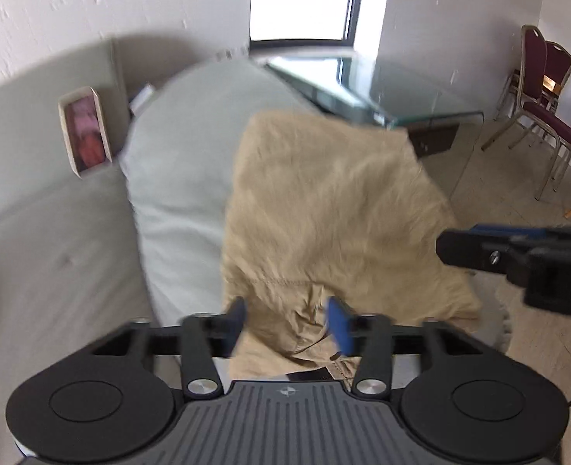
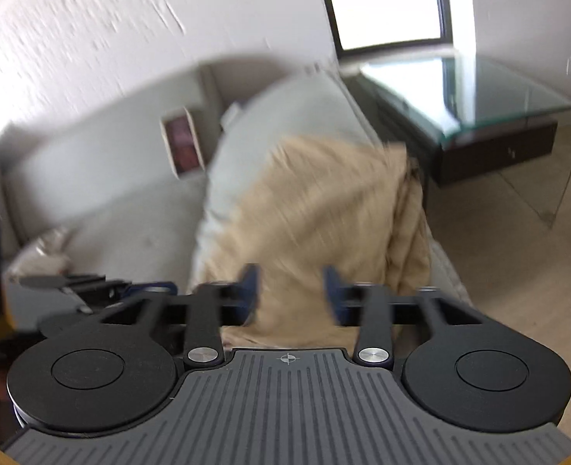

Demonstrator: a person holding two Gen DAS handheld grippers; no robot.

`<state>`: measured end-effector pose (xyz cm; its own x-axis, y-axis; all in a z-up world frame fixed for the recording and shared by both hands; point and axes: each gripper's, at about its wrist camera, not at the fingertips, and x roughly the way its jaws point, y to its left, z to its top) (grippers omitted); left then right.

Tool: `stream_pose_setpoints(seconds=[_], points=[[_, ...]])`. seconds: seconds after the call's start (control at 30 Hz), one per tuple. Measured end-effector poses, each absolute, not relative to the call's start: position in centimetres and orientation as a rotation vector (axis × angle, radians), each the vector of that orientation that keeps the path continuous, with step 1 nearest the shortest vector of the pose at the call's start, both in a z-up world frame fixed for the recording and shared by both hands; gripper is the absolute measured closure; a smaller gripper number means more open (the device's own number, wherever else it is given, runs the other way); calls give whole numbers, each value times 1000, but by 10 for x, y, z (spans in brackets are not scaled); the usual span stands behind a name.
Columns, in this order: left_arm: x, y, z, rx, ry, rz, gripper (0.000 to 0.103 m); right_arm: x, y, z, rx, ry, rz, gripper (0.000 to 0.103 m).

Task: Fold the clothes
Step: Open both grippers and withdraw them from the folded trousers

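Note:
A tan garment [image 1: 335, 209], folded into a rough block, lies over the pale grey arm cushion [image 1: 184, 155] of a sofa. My left gripper [image 1: 289, 319] stands open just above its near edge, where a seam and a pocket opening show between the blue pads. My right gripper [image 2: 291, 286] is open too, over the same tan garment [image 2: 324, 209]. Its black body [image 1: 525, 259] reaches in from the right edge of the left wrist view. Both views are blurred by motion.
The sofa seat [image 1: 52, 263] spreads to the left, with a small framed picture [image 1: 85, 131] leaning on its back. A glass side table [image 1: 386, 89] stands beyond the arm cushion. Maroon chairs [image 1: 545, 97] line the right wall. Beige floor [image 2: 518, 263] lies to the right.

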<state>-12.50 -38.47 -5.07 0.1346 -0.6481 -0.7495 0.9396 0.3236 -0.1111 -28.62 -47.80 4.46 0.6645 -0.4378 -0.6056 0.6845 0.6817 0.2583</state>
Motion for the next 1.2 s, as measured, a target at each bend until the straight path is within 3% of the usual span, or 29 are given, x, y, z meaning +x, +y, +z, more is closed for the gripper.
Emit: stream_pose_setpoints(seconds=[0.07, 0.1, 0.2, 0.37, 0.57, 1.2], points=[[-131, -374, -40, 428, 820, -1205, 18, -291, -468, 68, 510, 537, -677, 20], [-134, -368, -35, 423, 826, -1206, 15, -293, -463, 79, 516, 543, -686, 0], [-143, -351, -19, 406, 844, -1206, 2, -299, -446, 106, 458, 600, -738, 0], [-158, -324, 8, 379, 874, -1207, 2, -309, -425, 116, 406, 719, -819, 0], [-177, -312, 3, 377, 843, -1153, 2, -321, -420, 104, 468, 778, -846, 0], [-193, -318, -6, 411, 838, -1140, 1, -324, -419, 91, 450, 831, -865, 0]])
